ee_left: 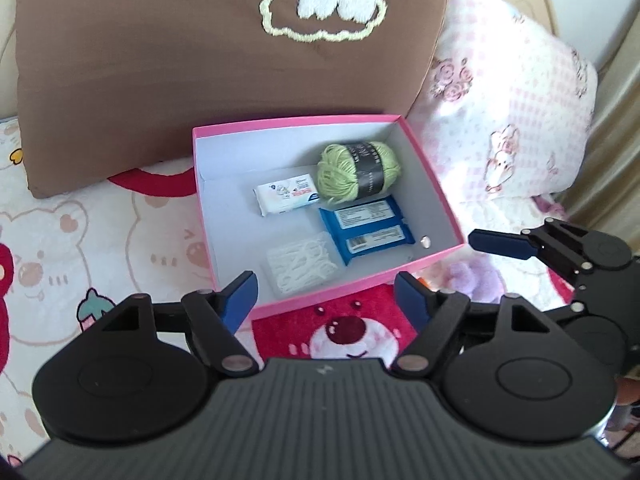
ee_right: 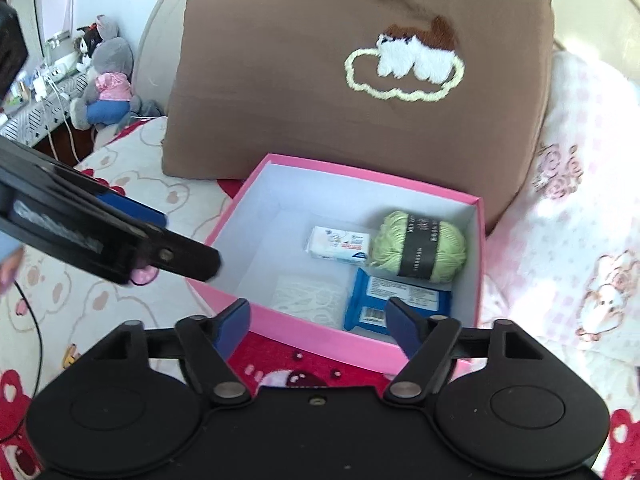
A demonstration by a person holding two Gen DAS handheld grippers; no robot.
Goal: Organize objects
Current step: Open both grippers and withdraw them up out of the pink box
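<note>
Both of our black two-finger grippers with blue pads, left gripper (ee_left: pixel 326 300) and right gripper (ee_right: pixel 320 322), are hanging released and empty just in front of the open pink cardboard box (ee_left: pixel 436 196).

We are seeing nothing between either pair of jaws, and neither is touching the box. Inside the white-lined box are lying a ball of light green yarn with a dark paper band (ee_left: pixel 358 172) at the back, a small white tissue packet (ee_left: pixel 286 194) beside it, a blue wipes pack (ee_left: pixel 366 228) in front of the yarn, and a clear bag of white floss picks (ee_left: pixel 302 266) near the front wall. We are holding the grippers over a cartoon-printed bedsheet (ee_left: pixel 100 232), with a big brown embroidered pillow (ee_left: pixel 160 60) leaning behind the box.
</note>
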